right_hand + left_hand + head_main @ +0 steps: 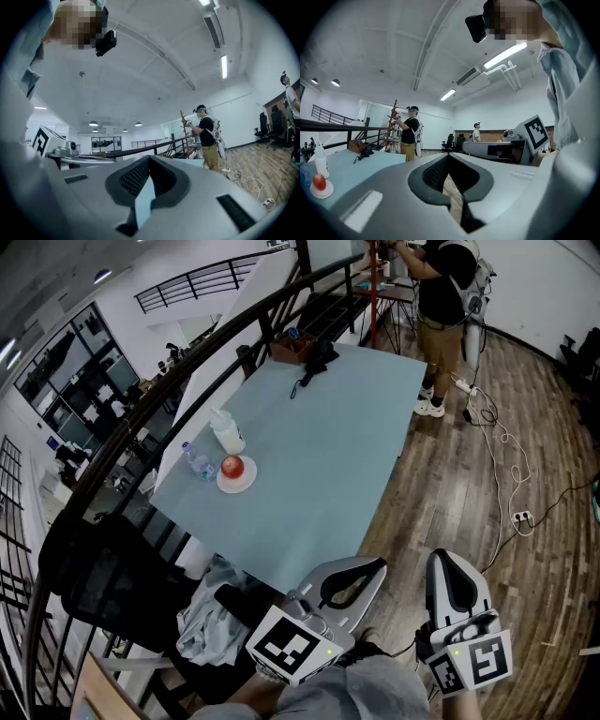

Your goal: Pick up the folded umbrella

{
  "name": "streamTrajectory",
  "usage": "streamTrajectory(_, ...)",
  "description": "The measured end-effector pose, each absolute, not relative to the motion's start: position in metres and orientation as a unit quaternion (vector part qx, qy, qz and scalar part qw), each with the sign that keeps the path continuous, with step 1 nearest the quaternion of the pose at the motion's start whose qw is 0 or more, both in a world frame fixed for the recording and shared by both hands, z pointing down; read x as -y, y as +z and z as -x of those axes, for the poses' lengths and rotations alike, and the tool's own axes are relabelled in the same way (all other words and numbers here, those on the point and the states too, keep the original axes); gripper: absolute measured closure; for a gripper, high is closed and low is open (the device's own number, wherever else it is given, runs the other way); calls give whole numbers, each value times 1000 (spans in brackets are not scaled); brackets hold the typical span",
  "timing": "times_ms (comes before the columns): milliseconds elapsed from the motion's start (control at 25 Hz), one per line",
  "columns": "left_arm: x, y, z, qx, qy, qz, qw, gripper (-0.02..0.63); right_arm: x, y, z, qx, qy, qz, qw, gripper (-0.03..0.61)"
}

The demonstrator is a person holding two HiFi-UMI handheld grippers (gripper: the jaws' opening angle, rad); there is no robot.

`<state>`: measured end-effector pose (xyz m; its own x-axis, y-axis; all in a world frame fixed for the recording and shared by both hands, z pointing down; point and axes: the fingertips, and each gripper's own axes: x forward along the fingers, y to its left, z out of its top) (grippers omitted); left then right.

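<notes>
Head view, starting from my claws: left claw (378,565) is pressed together with nothing in it, and right claw (441,561) is pressed together too, also empty. Both sit short of the pale blue table (319,484). The folded umbrella (319,356) lies way off at the table's far end, just beside a brown box (291,346).

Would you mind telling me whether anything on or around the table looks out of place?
A small plastic bottle seems to lie on its side beside the plate, near the left edge of the table. White cables also trail loose across the wooden floor to a power strip. Otherwise nothing stands out.
</notes>
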<state>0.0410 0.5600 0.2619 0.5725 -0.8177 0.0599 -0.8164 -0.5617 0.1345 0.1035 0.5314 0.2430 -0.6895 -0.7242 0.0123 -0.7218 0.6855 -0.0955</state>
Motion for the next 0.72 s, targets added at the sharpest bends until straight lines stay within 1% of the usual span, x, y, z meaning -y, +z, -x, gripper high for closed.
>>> streamTrajectory(320,-554,265,-59,452,-18,-886,100,609,-524,244,-114,-920,-50,388,11,578)
streamTrajectory(520,-542,264,-63,454,-28,-887,80,609,-514,246,-127,-920,-61,386,14,578)
streamTrajectory(720,-531,260,-78,457,-27,-885,83,609,-503,243,-143,-920,-58,387,17,578)
